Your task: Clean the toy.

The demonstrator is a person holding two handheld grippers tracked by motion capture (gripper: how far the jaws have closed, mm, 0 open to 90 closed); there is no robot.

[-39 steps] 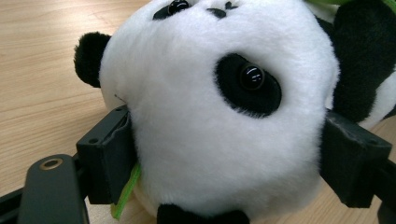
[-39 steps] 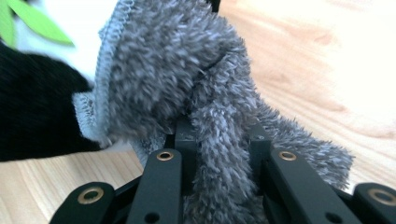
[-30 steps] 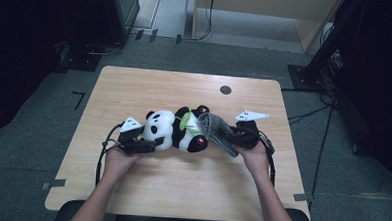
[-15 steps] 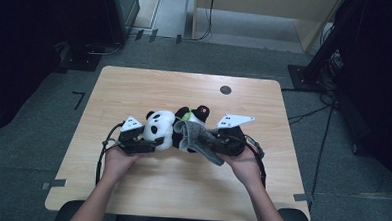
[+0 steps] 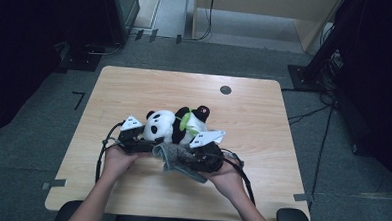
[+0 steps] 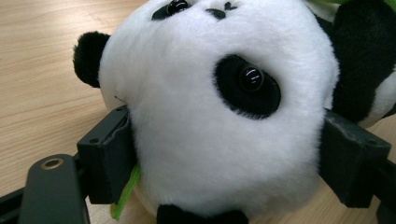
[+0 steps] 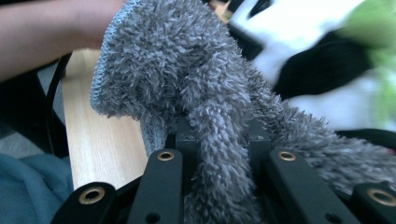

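A black-and-white plush panda (image 5: 176,125) with a green leaf at its neck lies on its side near the middle of the wooden table (image 5: 135,88). My left gripper (image 5: 141,144) is shut on the panda's head (image 6: 219,107), one black jaw pressed into each side of it. My right gripper (image 5: 184,162) is shut on a fluffy grey cloth (image 5: 174,157), just in front of the panda's body. In the right gripper view the cloth (image 7: 196,93) bunches up between the jaws, with the blurred panda (image 7: 322,60) behind it.
A small dark round hole (image 5: 225,90) marks the table's far side. Cables (image 5: 105,146) trail from both grippers toward the near edge. The person's forearm (image 7: 51,32) lies close on the left in the right gripper view. Dark equipment and a cabinet stand beyond the table.
My right gripper has carried the grey cloth leftward, from the panda's right side to just in front of its body. The left gripper and the panda's head have stayed put.
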